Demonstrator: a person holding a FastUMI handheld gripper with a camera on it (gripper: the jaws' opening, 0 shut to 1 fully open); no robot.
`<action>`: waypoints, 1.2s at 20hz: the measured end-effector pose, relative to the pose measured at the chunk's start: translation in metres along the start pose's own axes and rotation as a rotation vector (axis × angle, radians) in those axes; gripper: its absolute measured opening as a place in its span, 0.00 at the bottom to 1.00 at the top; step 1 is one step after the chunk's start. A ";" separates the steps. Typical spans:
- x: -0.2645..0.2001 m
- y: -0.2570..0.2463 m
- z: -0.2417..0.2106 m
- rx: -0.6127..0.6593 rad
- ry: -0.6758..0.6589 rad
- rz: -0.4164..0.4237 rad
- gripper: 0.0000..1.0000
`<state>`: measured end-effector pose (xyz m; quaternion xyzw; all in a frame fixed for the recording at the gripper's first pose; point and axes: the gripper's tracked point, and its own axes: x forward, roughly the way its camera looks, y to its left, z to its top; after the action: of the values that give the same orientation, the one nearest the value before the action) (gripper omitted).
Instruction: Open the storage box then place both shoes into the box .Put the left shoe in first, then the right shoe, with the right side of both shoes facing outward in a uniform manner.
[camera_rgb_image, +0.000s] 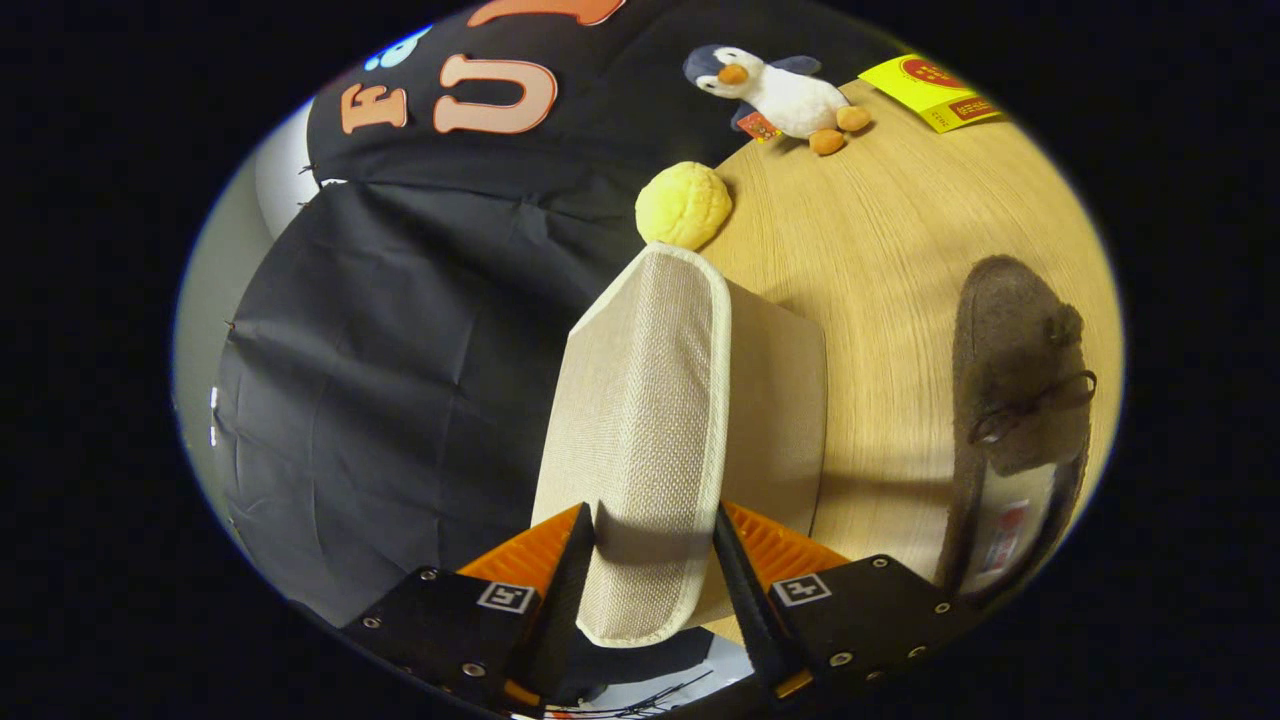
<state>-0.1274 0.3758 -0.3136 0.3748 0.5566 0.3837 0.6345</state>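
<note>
My claw (655, 560) pinches the box's woven fabric lid (640, 420). A fuzzy brown shoe (1015, 400) lies right of it on the wooden table (880, 250); a yellow bun (684, 204) sits beyond.

The box lid (640, 420) fills the claw (655, 560); bare table (880, 250) lies between box and shoe (1010, 400).

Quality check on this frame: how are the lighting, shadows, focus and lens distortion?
Gripper view: warm, even light on the table, no harsh glare; fisheye bends the table edge and stretches the shoe; the box lid between the fingers of the gripper is sharp enough to show its weave, with a shadow across it near the tips; the penguin and yellow ball beyond are slightly soft.
</note>
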 end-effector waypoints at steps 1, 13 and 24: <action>-0.004 0.006 0.001 0.010 0.000 0.022 0.68; -0.047 0.106 0.037 -0.086 -0.155 0.158 0.14; 0.009 0.233 0.035 -0.209 -0.130 0.197 0.10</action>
<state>-0.1083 0.4813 -0.1040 0.3836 0.4321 0.4748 0.6639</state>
